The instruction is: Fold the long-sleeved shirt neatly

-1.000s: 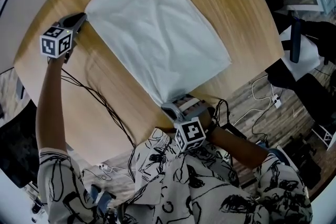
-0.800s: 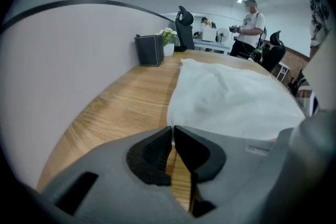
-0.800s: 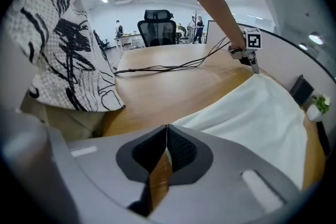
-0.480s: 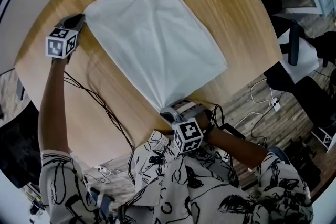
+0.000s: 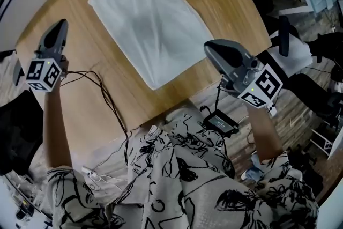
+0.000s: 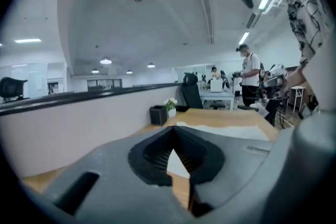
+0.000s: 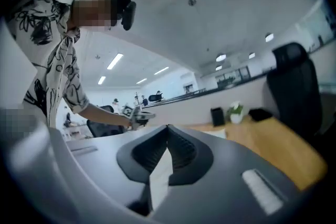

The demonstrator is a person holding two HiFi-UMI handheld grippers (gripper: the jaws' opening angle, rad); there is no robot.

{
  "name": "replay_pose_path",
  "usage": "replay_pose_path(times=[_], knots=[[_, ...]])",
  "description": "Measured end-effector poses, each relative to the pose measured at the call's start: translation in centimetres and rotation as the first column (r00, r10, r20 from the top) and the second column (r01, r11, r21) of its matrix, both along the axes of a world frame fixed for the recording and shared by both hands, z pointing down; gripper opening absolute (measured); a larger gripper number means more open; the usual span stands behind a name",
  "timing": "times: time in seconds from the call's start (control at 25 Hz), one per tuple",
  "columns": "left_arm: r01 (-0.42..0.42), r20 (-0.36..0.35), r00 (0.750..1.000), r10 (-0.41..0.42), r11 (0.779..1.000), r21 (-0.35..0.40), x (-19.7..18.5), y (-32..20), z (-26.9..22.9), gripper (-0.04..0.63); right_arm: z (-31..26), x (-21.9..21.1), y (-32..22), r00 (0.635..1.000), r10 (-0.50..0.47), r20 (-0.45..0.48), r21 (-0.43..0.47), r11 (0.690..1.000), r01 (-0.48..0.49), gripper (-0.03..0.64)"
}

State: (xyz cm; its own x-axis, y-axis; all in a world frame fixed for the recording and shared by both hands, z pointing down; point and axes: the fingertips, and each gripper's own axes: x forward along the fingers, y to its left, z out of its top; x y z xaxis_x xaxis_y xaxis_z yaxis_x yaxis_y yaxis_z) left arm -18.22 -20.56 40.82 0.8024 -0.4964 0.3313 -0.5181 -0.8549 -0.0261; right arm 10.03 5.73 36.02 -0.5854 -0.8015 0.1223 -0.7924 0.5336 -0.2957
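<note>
The white shirt lies folded into a flat rectangle on the round wooden table. My left gripper hangs in the air to the left of the shirt, clear of it. Its jaws are closing the last bit with nothing between them. My right gripper is raised beyond the shirt's near right edge, shut and empty. In the left gripper view the closed jaw tips point almost level across the table, with the shirt beyond. The right gripper view shows its jaws meeting.
Black cables trail over the table's near side. A black box lies on the floor by the person's front. A small plant and a dark pot stand at the table's far edge, near an office chair.
Both grippers have left the shirt's corners and risen well above the table, the left going left, the right swinging out to the right. The shirt stays flat.
</note>
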Motion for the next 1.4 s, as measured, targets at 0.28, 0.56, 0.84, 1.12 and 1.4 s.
replay_pose_path(times=[0.28, 0.56, 0.84, 1.12, 1.4], knots=[[0.091, -0.224, 0.974, -0.039, 0.969, 0.231, -5.3, 14.2, -14.7, 0.005, -12.4, 6.1, 3.8, 0.949, 0.234, -0.213, 0.361, 0.921, -0.146, 0.006], [0.371, -0.385, 0.892, -0.236, 0.869, 0.328, -12.7, 25.0, -23.1, 0.005, -18.3, 8.3, 8.5, 0.899, 0.428, -0.095, 0.48, 0.81, -0.335, 0.008], [0.496, -0.406, 0.835, -0.372, 0.828, 0.26, -18.9, 32.7, -24.4, 0.005, -19.0, 7.0, 14.5, 0.861, 0.504, -0.068, 0.423, 0.796, -0.433, 0.008], [0.644, -0.407, 0.739, -0.536, 0.74, 0.195, -23.9, 37.9, -24.2, 0.003, -19.3, 7.0, 17.4, 0.837, 0.535, -0.115, 0.391, 0.799, -0.457, 0.006], [0.683, -0.39, 0.721, -0.573, 0.685, 0.256, -23.2, 41.3, -25.1, 0.003, -18.4, 8.4, 18.1, 0.834, 0.542, -0.109, 0.372, 0.8, -0.471, 0.007]])
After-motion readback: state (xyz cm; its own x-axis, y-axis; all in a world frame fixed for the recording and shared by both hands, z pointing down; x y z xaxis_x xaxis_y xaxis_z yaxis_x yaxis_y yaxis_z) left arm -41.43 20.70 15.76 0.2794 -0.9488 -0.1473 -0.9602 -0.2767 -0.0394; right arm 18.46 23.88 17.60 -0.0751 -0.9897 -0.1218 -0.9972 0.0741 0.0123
